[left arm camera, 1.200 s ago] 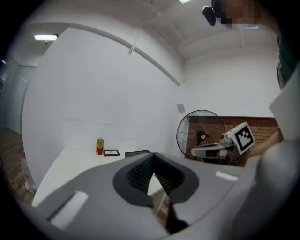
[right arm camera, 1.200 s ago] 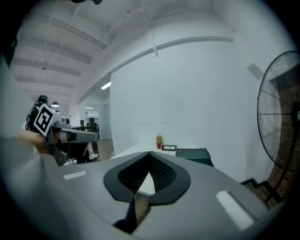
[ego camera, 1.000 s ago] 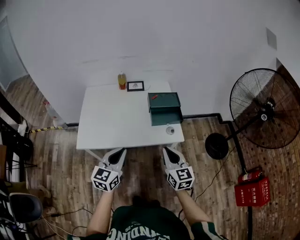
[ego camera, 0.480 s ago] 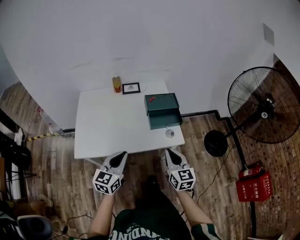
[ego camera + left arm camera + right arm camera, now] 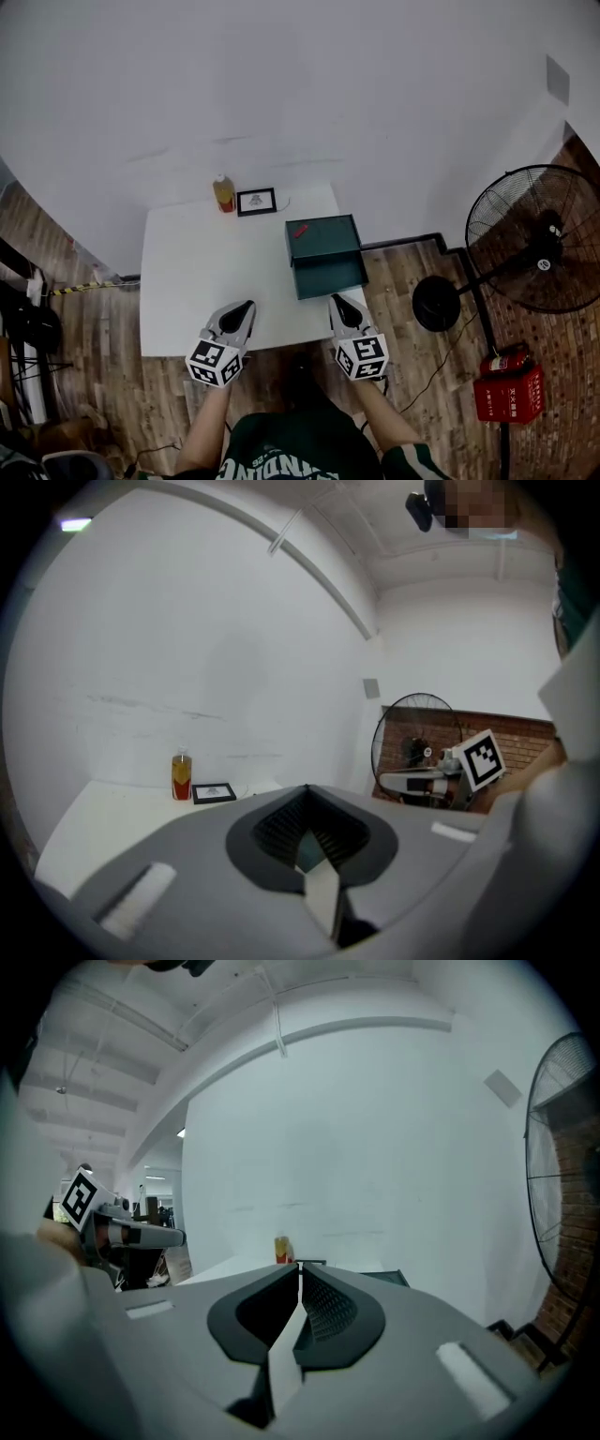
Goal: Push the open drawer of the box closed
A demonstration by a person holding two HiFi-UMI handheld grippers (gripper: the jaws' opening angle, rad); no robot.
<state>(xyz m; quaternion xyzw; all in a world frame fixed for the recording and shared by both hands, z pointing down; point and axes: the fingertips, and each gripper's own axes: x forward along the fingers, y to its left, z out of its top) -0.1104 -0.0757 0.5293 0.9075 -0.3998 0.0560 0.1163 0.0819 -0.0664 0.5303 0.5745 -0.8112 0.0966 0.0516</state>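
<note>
Desk [image 5: 187,281] approached: left claw [image 5: 247,307] and right claw [image 5: 335,299], both pressed together and empty, now near the box [image 5: 323,239], its drawer [image 5: 330,275] open toward them, not yet pushed.

Head view overhead, gripper views low, sharing bottle [image 5: 223,192]

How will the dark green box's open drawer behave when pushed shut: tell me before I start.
The open green drawer looks rigid, so it should probably slide in straight. The dark green box stands free on the white table, so it may skid back instead. The small red item on its lid could shift.
</note>
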